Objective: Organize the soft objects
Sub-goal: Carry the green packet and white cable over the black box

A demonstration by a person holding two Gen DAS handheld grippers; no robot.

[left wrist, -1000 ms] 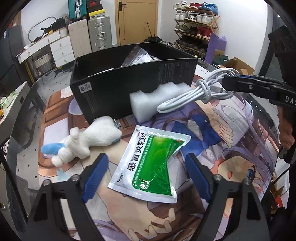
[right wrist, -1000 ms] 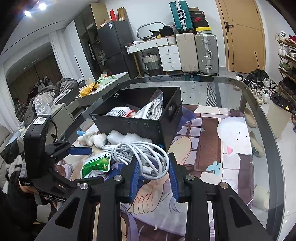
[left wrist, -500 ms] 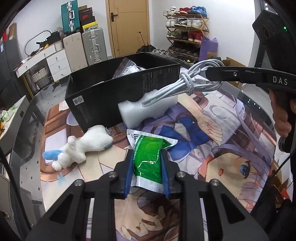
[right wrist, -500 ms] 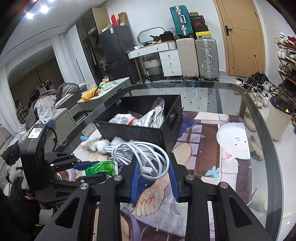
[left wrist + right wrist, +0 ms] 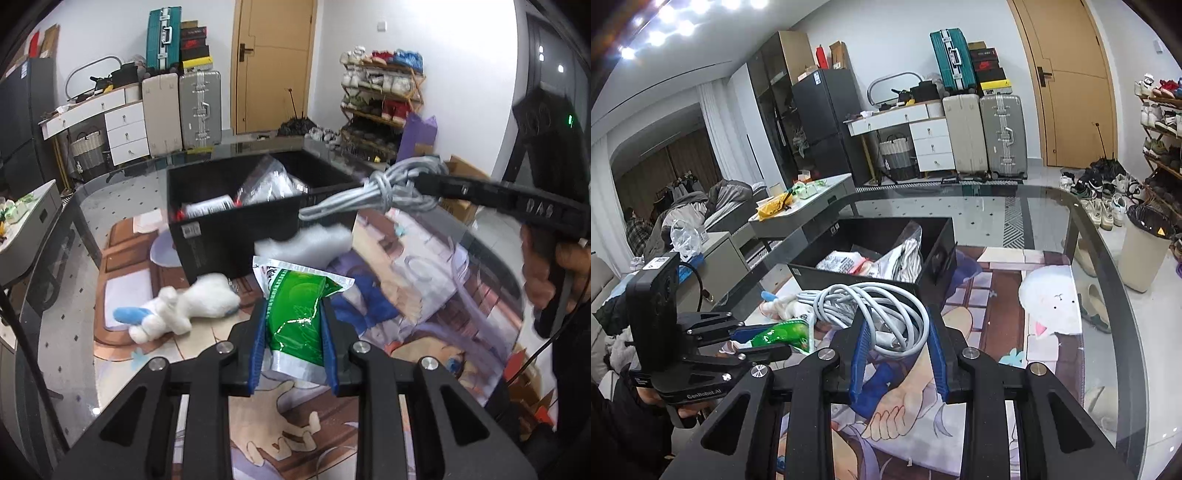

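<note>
While the left gripper (image 5: 293,334) clenched a green sachet (image 5: 295,317), the right gripper (image 5: 895,341) grasped a coiled white cable (image 5: 871,310), black box (image 5: 923,273) at twelve o'clock.

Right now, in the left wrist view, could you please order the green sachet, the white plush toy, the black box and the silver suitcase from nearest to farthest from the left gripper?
1. Green sachet: clamped in the left gripper.
2. White plush toy: lying on the mat, to the left.
3. Black box: on the table behind the toy.
4. Silver suitcase: standing by the far wall.
</note>
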